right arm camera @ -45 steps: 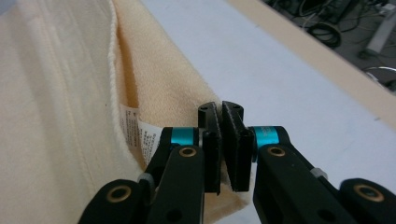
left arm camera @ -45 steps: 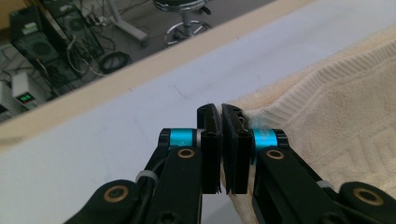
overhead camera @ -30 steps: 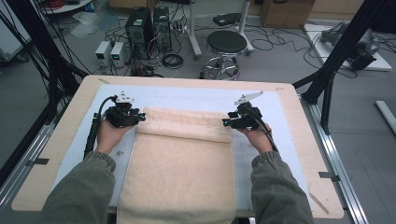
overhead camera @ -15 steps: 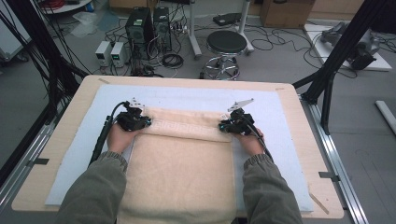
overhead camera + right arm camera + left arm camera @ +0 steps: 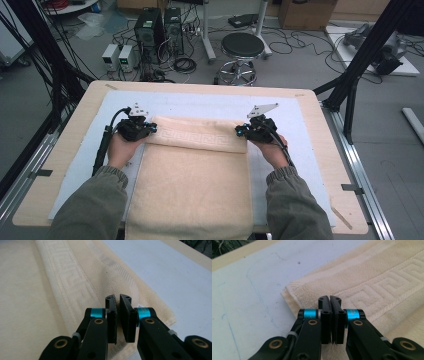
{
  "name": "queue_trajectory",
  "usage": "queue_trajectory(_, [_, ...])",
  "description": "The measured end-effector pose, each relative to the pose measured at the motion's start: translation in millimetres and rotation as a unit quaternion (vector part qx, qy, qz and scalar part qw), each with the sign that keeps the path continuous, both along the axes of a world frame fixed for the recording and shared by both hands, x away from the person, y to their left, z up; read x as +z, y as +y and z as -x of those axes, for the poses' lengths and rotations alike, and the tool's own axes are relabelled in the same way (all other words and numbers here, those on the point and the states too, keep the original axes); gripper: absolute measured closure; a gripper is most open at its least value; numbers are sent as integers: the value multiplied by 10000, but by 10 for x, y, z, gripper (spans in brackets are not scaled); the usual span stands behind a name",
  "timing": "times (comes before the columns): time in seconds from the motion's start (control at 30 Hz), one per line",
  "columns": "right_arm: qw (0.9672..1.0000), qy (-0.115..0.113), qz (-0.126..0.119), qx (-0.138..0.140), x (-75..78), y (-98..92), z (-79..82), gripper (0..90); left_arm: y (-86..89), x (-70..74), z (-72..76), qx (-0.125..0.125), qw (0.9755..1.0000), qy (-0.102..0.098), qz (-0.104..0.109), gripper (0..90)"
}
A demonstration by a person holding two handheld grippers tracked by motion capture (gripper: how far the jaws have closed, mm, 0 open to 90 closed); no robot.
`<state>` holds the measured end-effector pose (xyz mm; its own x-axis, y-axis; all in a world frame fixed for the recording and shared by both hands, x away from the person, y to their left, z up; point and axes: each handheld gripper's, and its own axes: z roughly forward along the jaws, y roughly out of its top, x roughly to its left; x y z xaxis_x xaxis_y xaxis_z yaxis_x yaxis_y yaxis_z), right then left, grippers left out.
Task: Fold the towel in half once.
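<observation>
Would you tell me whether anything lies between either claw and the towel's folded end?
Nothing visible does. The left claw and the right claw are each shut on the towel at the two ends of its fold, on the white mat.

The cream towel is soft looped terry cloth (with a raised key-pattern band) on a matt, scuffed mat.

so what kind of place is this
Probably a lab or workshop set up for recording. The table stands inside a black frame, cables run loose across the floor, and power supplies and computer towers sit beside a stool.
</observation>
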<state>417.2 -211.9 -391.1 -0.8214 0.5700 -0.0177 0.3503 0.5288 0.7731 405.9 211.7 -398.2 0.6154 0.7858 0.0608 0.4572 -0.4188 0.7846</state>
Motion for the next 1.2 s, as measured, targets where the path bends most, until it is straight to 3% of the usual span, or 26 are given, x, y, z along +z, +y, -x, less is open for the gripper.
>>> queue_trajectory(0.1, [9999, -20, -75, 136, 88, -7, 94, 845, 41, 68, 117, -112, 9998, -127, 51, 873])
queue_trajectory(0.23, [9989, -68, -171, 434, 198, -30, 290, 844, 128, 116, 383, -332, 9990, -275, 69, 896])
queue_trajectory(0.37, [9963, 52, -110, 852, 198, -68, 604, 812, 285, 48, 744, -719, 9972, -179, -42, 891])
queue_trajectory(0.4, [9955, 208, -59, 925, 200, -84, 671, 792, 324, 19, 813, -748, 9970, -180, -25, 877])
queue_trajectory(0.47, [9957, 35, 16, 931, 217, -117, 770, 778, 369, -31, 865, -725, 9973, -151, 30, 826])
queue_trajectory(0.53, [9966, 6, -137, 813, 224, -141, 774, 730, 369, -48, 806, -618, 9980, -104, 78, 760])
queue_trajectory(0.6, [9976, 34, -104, 678, 184, -127, 710, 680, 316, -38, 702, -556, 9983, -99, 122, 714])
queue_trajectory(0.7, [9987, 207, 1, 460, 44, -71, 564, 602, 169, -29, 506, -484, 9985, -162, 222, 694])
queue_trajectory(0.87, [9979, 548, -188, 296, -166, -24, 365, 560, -78, -82, 126, -197, 9995, -94, 213, 652])
queue_trajectory(1.0, [9966, 730, -209, 327, -264, 5, 304, 549, -201, -155, -108, -3, 9999, 151, 36, 628])
queue_trajectory(1.1, [9963, 695, -291, 408, -288, 18, 313, 548, -257, -271, -191, -123, 9977, 606, -279, 574])
queue_trajectory(1.2, [9960, 698, -304, 459, -314, 15, 335, 547, -292, -293, -168, -194, 9975, 607, -301, 646])
